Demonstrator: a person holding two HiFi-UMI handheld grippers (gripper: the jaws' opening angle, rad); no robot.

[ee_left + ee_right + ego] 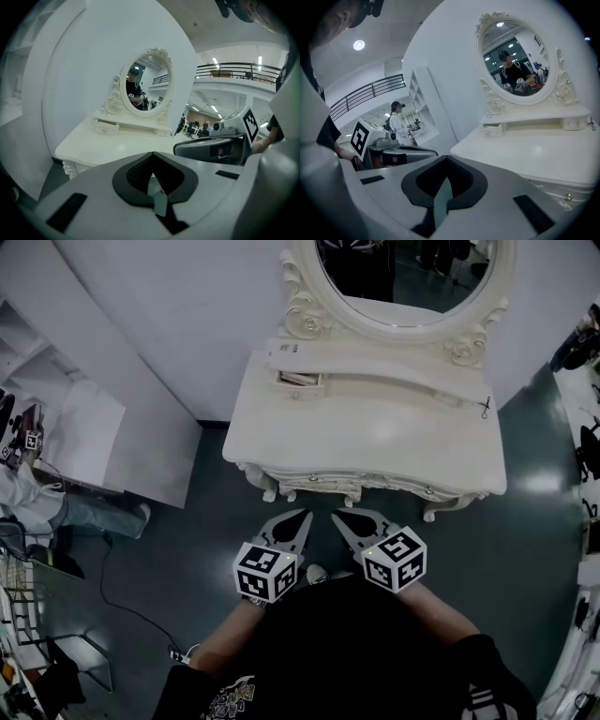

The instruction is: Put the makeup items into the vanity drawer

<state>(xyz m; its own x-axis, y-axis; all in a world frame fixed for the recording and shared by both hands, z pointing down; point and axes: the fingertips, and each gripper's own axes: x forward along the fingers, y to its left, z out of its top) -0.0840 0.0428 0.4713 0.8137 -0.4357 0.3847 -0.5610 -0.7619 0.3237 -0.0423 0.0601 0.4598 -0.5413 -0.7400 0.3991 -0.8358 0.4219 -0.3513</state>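
A white vanity [375, 442] with an oval mirror [403, 277] stands against the wall in the head view. Its small upper drawer [298, 379] at the shelf's left end is pulled out a little; it also shows in the left gripper view as the drawer [105, 126] and in the right gripper view as the drawer [493, 130]. I see no makeup items on the bare top. A small dark thing [485, 409] hangs at the shelf's right end. My left gripper [305, 515] and right gripper [336, 517] hover side by side before the vanity's front edge, both shut and holding nothing.
A white shelf unit [89, 442] stands left of the vanity. A seated person's legs [94, 514] and a cable [131, 610] on the dark floor are at the left. Equipment lines the right edge [589, 456]. The vanity's front has knobbed drawers [352, 486].
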